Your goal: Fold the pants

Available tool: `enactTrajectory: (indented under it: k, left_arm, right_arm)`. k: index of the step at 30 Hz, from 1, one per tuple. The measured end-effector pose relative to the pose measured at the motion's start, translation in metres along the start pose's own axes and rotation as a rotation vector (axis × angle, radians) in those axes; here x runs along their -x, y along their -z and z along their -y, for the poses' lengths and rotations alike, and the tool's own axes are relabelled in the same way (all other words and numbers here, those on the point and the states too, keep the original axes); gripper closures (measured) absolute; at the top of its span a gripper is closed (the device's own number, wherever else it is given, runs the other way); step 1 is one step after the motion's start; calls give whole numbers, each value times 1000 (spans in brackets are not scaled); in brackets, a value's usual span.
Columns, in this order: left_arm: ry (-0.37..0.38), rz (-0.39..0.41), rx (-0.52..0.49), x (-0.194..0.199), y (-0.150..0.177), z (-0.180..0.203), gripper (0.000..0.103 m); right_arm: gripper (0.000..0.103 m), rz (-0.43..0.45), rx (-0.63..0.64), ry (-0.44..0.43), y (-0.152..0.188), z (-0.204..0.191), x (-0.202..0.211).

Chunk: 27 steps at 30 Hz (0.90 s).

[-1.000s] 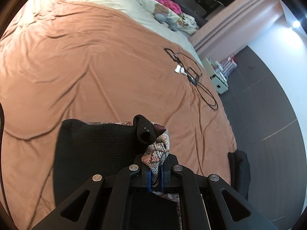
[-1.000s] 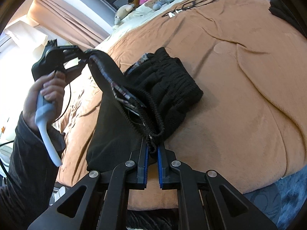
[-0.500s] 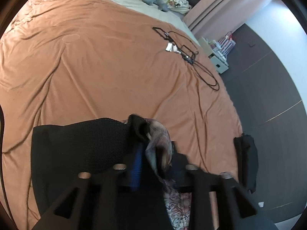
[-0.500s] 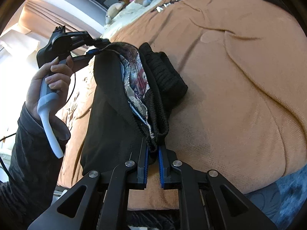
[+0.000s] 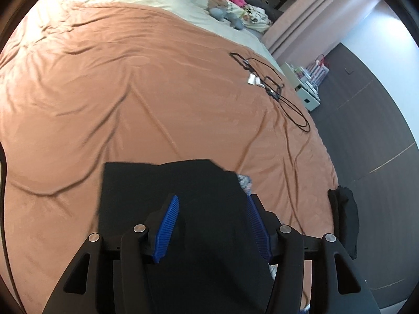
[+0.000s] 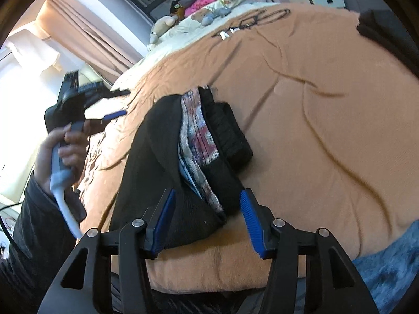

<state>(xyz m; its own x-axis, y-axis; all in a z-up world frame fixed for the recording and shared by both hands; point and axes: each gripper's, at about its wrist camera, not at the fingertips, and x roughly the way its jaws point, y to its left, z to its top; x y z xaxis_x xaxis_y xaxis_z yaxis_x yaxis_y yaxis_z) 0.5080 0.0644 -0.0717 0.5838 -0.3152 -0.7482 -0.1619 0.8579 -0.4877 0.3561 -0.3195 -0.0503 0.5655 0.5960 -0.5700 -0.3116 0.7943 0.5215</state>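
Observation:
The black pants (image 5: 167,191) lie folded on the orange bed cover (image 5: 131,91); a patterned lining (image 6: 196,136) shows along the waistband in the right wrist view. My left gripper (image 5: 212,225) is open just above the pants, holding nothing. My right gripper (image 6: 207,222) is open too, its blue pads either side of the waistband end of the pants (image 6: 170,170), not gripping. The left gripper also shows at left in the right wrist view (image 6: 78,110), held in a hand.
A black cable (image 5: 275,91) lies on the far right of the cover. Another black garment (image 5: 345,214) hangs at the bed's right edge. Soft toys (image 5: 222,10) and pillows lie at the head. A white cabinet (image 5: 306,91) stands on the dark floor.
Both grippers have opened and let go of the waistband. The pants have dropped flat onto the cover, folded over. The left gripper has drawn back slightly.

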Motion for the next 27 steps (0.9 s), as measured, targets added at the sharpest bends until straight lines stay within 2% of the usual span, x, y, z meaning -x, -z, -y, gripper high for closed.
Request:
enactTrajectory:
  k: [4, 12, 27]
  left_arm:
    - [-14, 21, 33, 21, 13, -24, 46]
    - [-38, 45, 106, 51, 42, -65, 46]
    - [-56, 56, 206, 62, 78, -104, 46]
  right_arm:
    - [53, 4, 57, -22, -13, -11, -2]
    - [53, -55, 158, -51, -51, -26, -28]
    - [53, -156, 305, -43, -124, -63, -111]
